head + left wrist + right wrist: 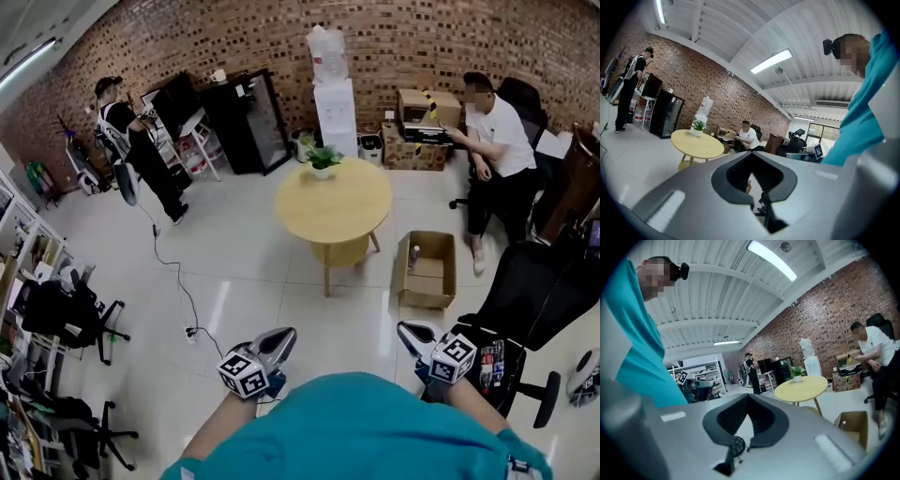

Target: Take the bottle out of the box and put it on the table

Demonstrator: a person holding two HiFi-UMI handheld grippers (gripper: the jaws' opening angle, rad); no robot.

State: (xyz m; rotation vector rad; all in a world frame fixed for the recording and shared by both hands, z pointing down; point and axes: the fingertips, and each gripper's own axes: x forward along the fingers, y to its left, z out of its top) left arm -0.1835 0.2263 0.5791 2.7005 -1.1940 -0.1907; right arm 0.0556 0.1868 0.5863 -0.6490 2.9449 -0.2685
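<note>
Left claw [285,337] and right claw [409,331] clenched, empty. Bottle [413,255], upright in the box [441,281], probably light, slippery: grip mid-body.

The worktop [333,202] is pale yellow, and the box [427,300] at its four o'clock is brown cardboard. The left tool [279,339] and right tool [410,332] are grey, each bearing a cube of black-and-white square markers. The floor [244,281] is glossy white tile.

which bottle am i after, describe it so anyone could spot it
Find the round yellow table mid-room; just right of it in the head view sits an open cardboard box. The bottle stands upright inside, by the box's table-side wall, the only slim upright thing in it.
</note>
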